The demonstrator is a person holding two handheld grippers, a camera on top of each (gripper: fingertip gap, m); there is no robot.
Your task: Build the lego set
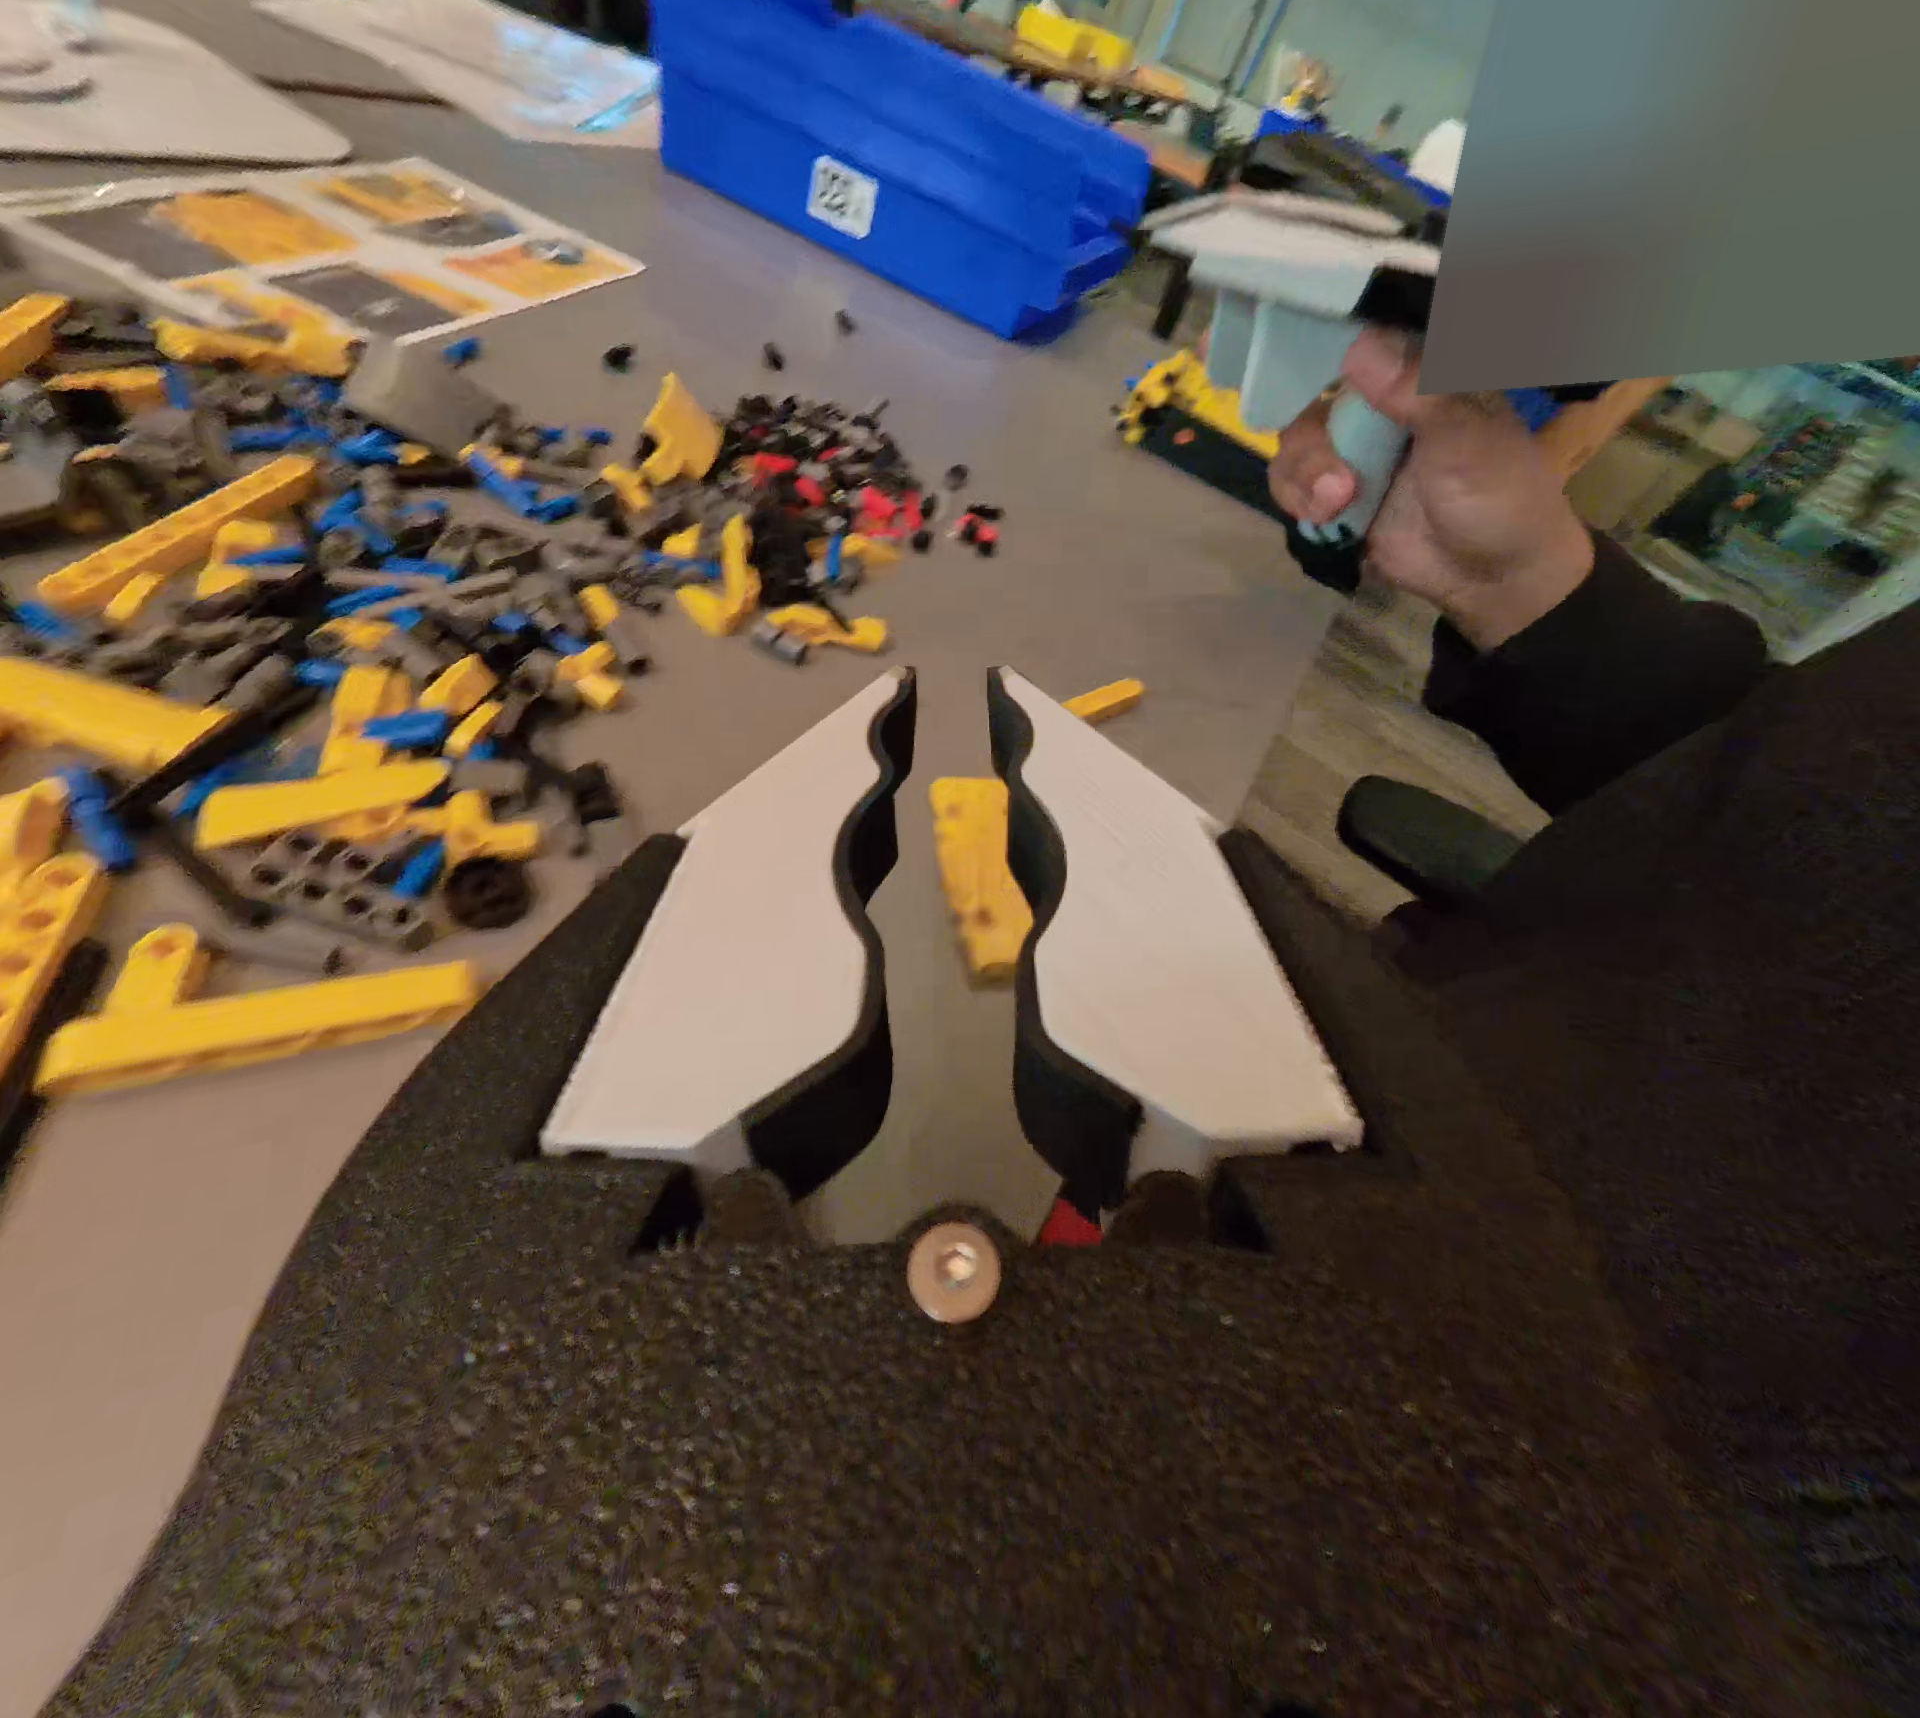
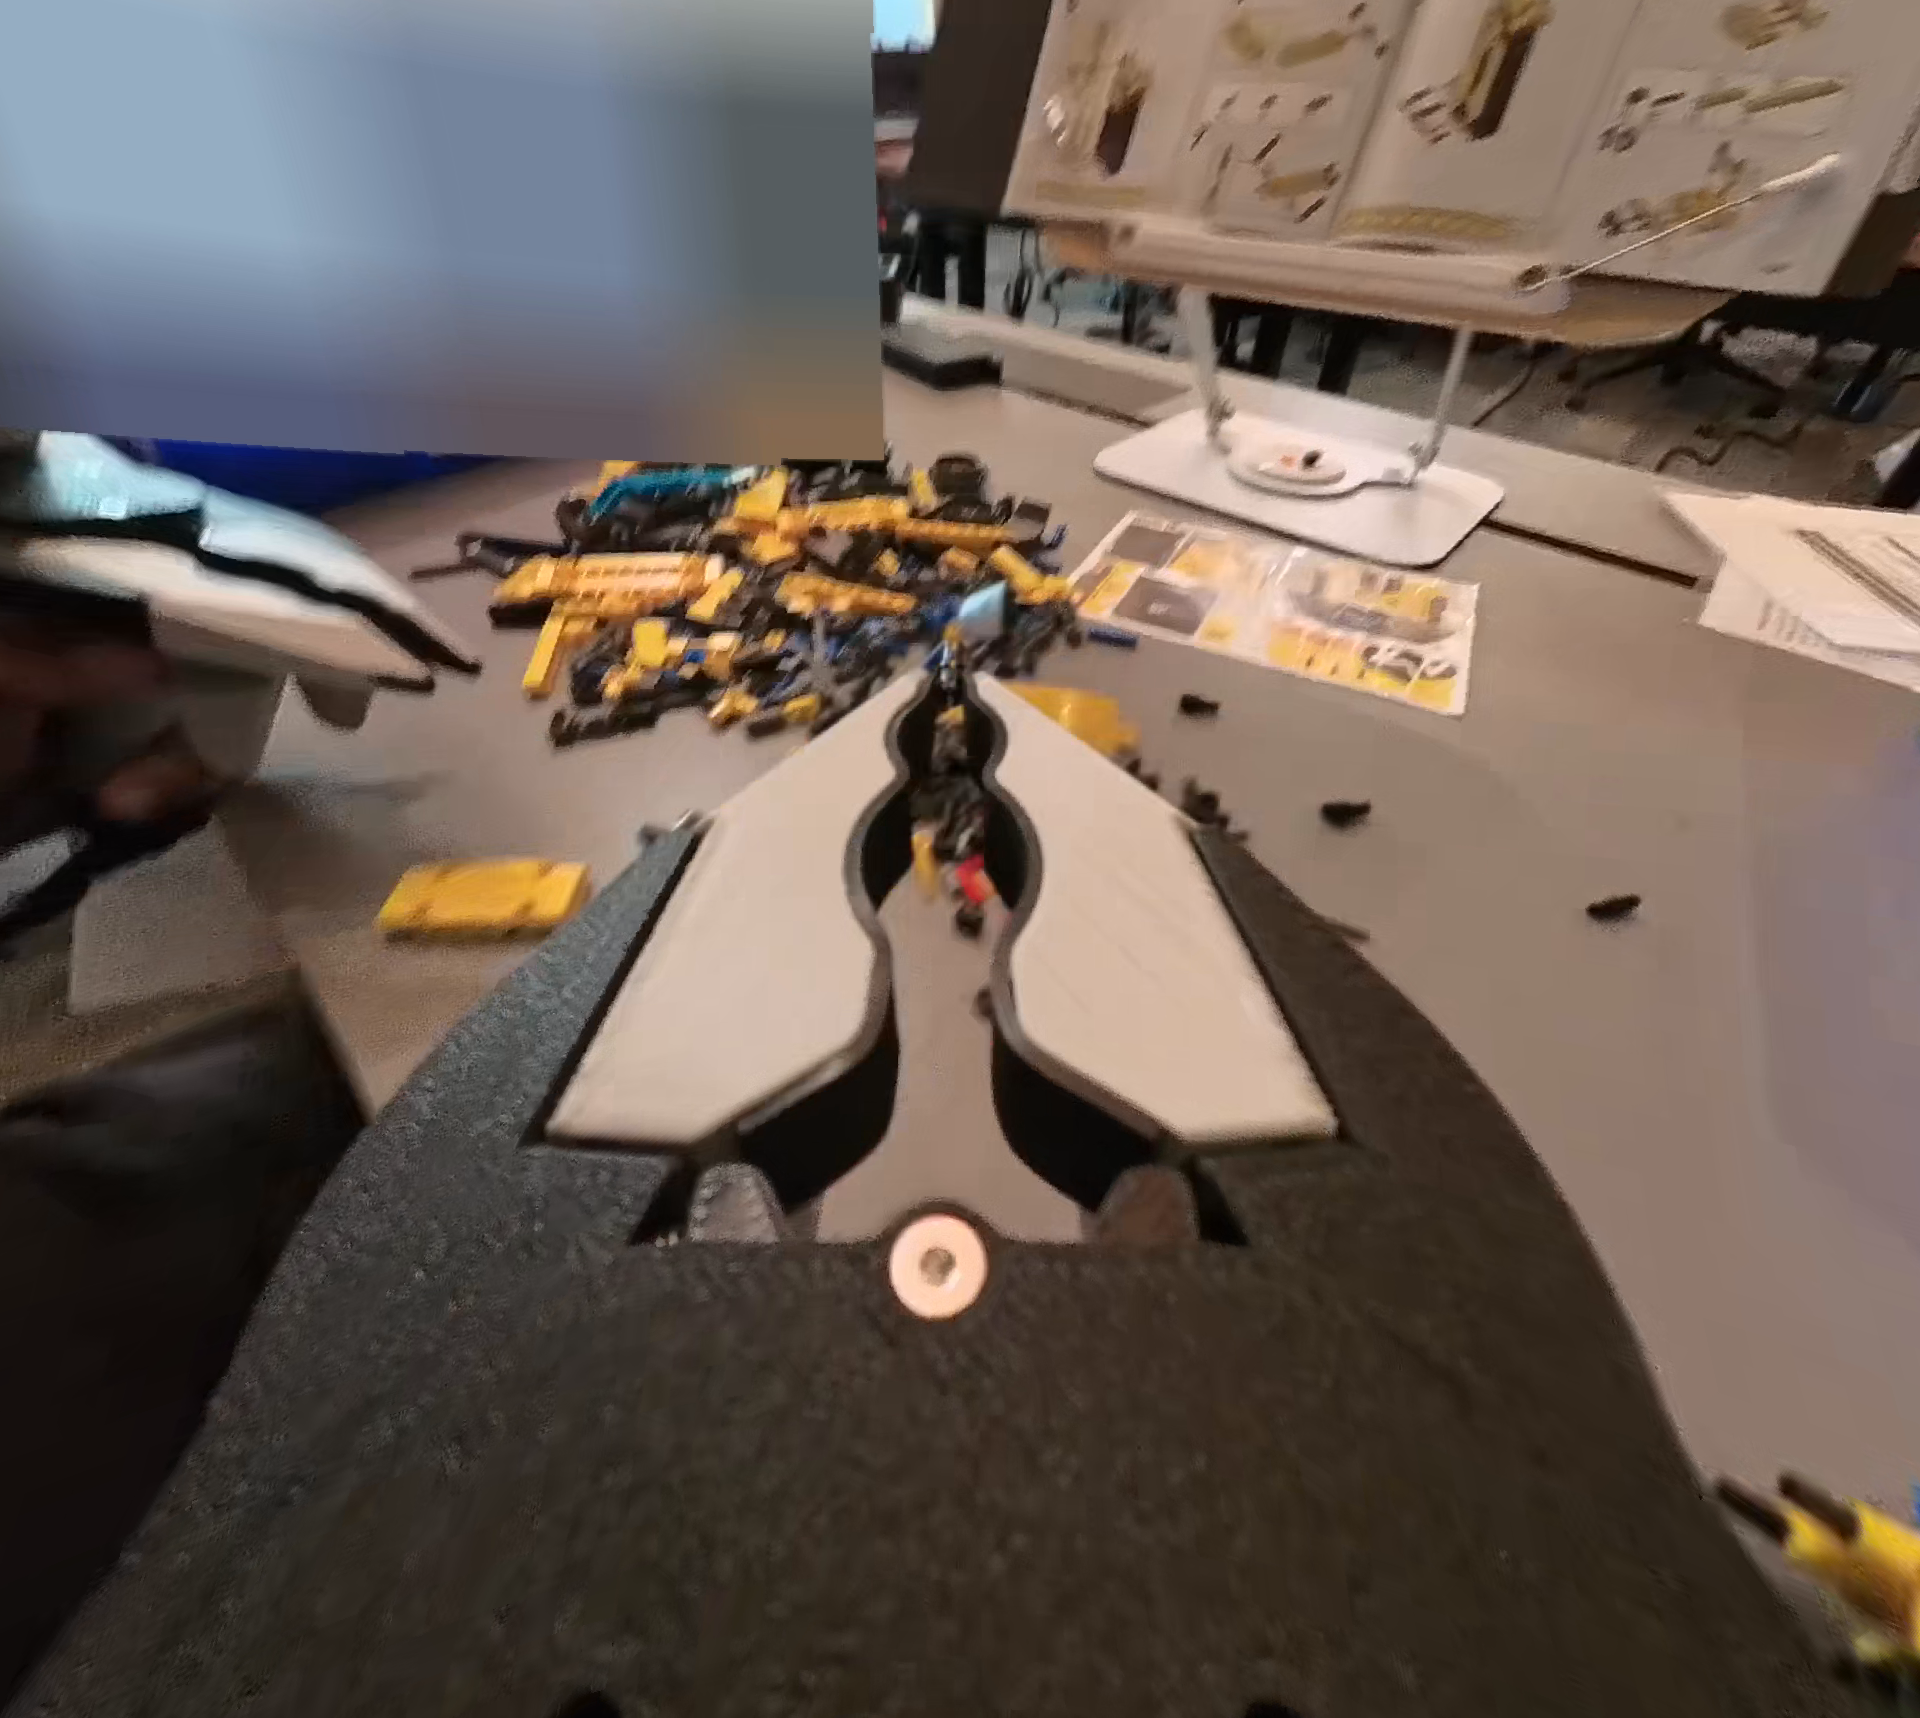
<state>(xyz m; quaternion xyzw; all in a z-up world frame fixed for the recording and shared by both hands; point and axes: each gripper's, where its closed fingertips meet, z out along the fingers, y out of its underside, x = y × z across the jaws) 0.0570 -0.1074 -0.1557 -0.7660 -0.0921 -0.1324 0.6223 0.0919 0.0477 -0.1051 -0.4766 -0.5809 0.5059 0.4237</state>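
Observation:
My left gripper (image 1: 951, 681) is open a little and empty, low over the grey table (image 1: 1091, 473). A flat yellow piece (image 1: 971, 879) lies on the table under the gap between its fingers and also shows in the right wrist view (image 2: 483, 899). A pile of yellow, blue and black building pieces (image 1: 364, 629) lies to its left. My right gripper (image 2: 951, 681) has its tips nearly together on a small dark piece (image 2: 948, 676), blurred, in front of the pile (image 2: 779, 598). A hand (image 1: 1455, 515) holds the right gripper's handle (image 1: 1361, 463).
A blue bin (image 1: 883, 130) stands at the back. An open instruction book (image 2: 1455, 79) rests on a white stand (image 2: 1299, 484). A sticker sheet (image 2: 1278, 619) and papers (image 2: 1829, 588) lie flat. A yellow and black assembly (image 1: 1184, 411) sits near the table's right edge. Tip to tip, the grippers are about 15 cm apart.

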